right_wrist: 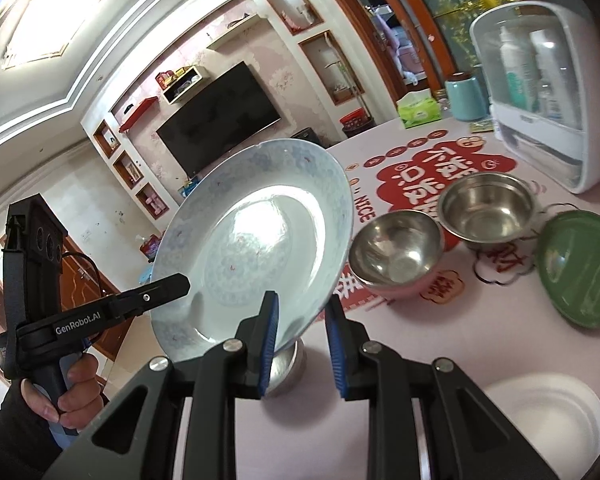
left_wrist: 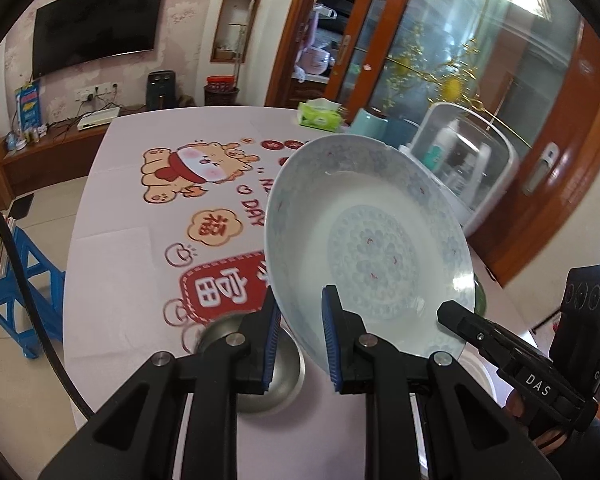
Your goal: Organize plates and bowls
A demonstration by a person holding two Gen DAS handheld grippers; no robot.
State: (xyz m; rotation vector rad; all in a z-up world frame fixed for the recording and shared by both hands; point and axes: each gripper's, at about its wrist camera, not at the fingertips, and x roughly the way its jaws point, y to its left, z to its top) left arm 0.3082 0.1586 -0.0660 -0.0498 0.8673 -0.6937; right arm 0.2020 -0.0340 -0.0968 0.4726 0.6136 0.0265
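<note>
A white plate with a pale blue pattern (left_wrist: 368,240) hangs tilted above the table, held from both sides. My left gripper (left_wrist: 300,320) is shut on its lower left rim. My right gripper (right_wrist: 300,320) is shut on the opposite rim of the plate (right_wrist: 256,240). Each gripper shows in the other's view: the right one (left_wrist: 444,314) and the left one (right_wrist: 182,282). Under the plate a steel bowl (left_wrist: 256,364) rests on the tablecloth. Two more steel bowls (right_wrist: 396,252) (right_wrist: 488,208), a green plate (right_wrist: 580,268) and a white plate (right_wrist: 548,412) lie to the right.
A white storage case with bottles (right_wrist: 540,80) stands at the table's far right, with a teal cup (right_wrist: 466,96) and a green tissue pack (right_wrist: 418,110) beside it. A blue stool (left_wrist: 16,280) stands off the table's left edge. A hand (right_wrist: 68,392) holds the left gripper's handle.
</note>
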